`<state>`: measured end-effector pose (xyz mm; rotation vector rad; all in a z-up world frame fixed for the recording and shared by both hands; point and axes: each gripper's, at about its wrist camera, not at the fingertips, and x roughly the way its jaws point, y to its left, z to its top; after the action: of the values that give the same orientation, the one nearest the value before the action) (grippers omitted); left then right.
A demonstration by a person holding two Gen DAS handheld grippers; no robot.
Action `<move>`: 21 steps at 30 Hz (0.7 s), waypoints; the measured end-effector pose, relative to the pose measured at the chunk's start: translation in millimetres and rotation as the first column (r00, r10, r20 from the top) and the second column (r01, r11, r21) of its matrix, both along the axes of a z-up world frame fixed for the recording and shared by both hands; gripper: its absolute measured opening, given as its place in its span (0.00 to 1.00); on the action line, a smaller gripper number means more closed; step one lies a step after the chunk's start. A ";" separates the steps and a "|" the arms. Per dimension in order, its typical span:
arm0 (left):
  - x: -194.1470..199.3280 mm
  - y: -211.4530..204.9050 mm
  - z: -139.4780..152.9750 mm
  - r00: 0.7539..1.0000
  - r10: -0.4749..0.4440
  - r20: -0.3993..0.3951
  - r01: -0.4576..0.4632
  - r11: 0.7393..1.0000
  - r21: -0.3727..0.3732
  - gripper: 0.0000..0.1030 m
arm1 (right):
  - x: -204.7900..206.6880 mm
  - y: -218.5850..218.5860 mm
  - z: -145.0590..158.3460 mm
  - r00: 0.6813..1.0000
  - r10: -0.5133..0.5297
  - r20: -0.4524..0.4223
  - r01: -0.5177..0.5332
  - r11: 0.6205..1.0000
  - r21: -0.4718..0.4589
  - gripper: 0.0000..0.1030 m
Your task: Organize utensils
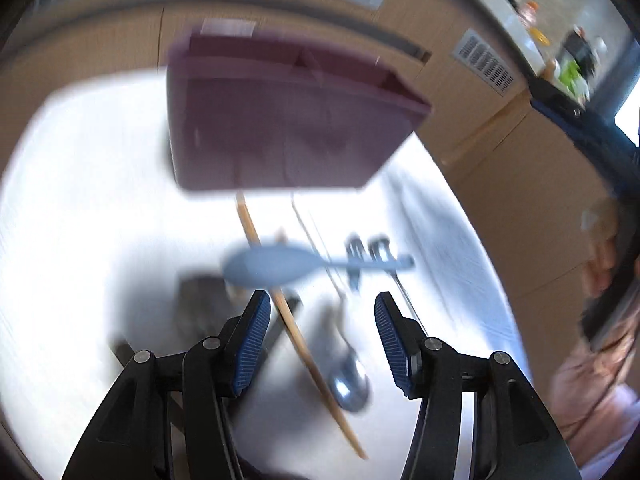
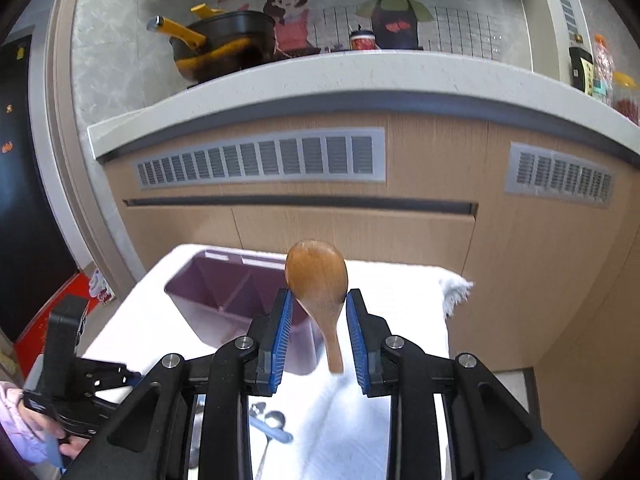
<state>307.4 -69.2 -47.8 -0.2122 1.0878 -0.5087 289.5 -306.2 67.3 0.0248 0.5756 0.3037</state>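
A purple divided utensil bin stands on a white cloth; it also shows in the right wrist view. My left gripper is open, just behind a light blue spoon that lies across wooden chopsticks and a metal spoon. My right gripper holds a wooden spoon bowl-up between its pads, above the cloth and just right of the bin. The left view is blurred.
Black-handled utensils lie beyond the blue spoon. Wooden cabinets with vents stand behind the table, under a counter with a black pot. The other gripper shows at lower left in the right wrist view.
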 end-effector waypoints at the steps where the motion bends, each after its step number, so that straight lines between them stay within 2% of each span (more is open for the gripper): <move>1: 0.5 0.8 -4.9 0.999 0.015 -0.040 -0.016 1.000 -0.026 0.54 | -1.4 0.3 -3.3 1.000 0.001 -0.005 -0.001 1.000 -0.003 0.24; 4: 10.9 3.2 -12.1 0.989 0.113 -0.091 -0.115 0.993 -0.023 0.54 | -5.6 -1.2 -12.4 1.000 -0.007 -0.014 0.007 1.000 -0.009 0.24; 7: 25.8 5.7 -17.0 0.966 0.219 -0.138 -0.225 0.974 -0.025 0.54 | -9.7 -5.2 -18.0 1.000 -0.025 -0.017 0.025 1.000 0.001 0.24; 10: 43.4 -1.9 -21.3 0.947 0.261 -0.189 -0.272 0.962 -0.031 0.54 | -16.6 -8.4 -23.0 0.999 -0.042 -0.013 0.042 0.999 0.000 0.24; 17: 59.8 -35.5 -18.1 0.957 0.280 -0.069 -0.272 0.956 0.113 0.54 | -15.2 -16.2 -42.9 0.997 -0.059 -0.043 0.058 0.998 -0.024 0.27; 20: 53.2 -42.3 -19.6 0.969 0.247 -0.003 -0.244 0.958 0.152 0.49 | 0.6 -18.3 -62.1 0.993 -0.079 -0.093 0.073 0.995 -0.072 0.37; 21: 52.0 -46.1 -20.1 0.972 0.232 0.019 -0.232 0.958 0.166 0.49 | 8.1 -17.8 -69.6 0.990 -0.081 -0.116 0.071 0.993 -0.094 0.47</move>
<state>359.5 -115.3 -67.9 -0.1896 1.0841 -0.2052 297.6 -324.0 -2.3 -0.0213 0.7056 0.2029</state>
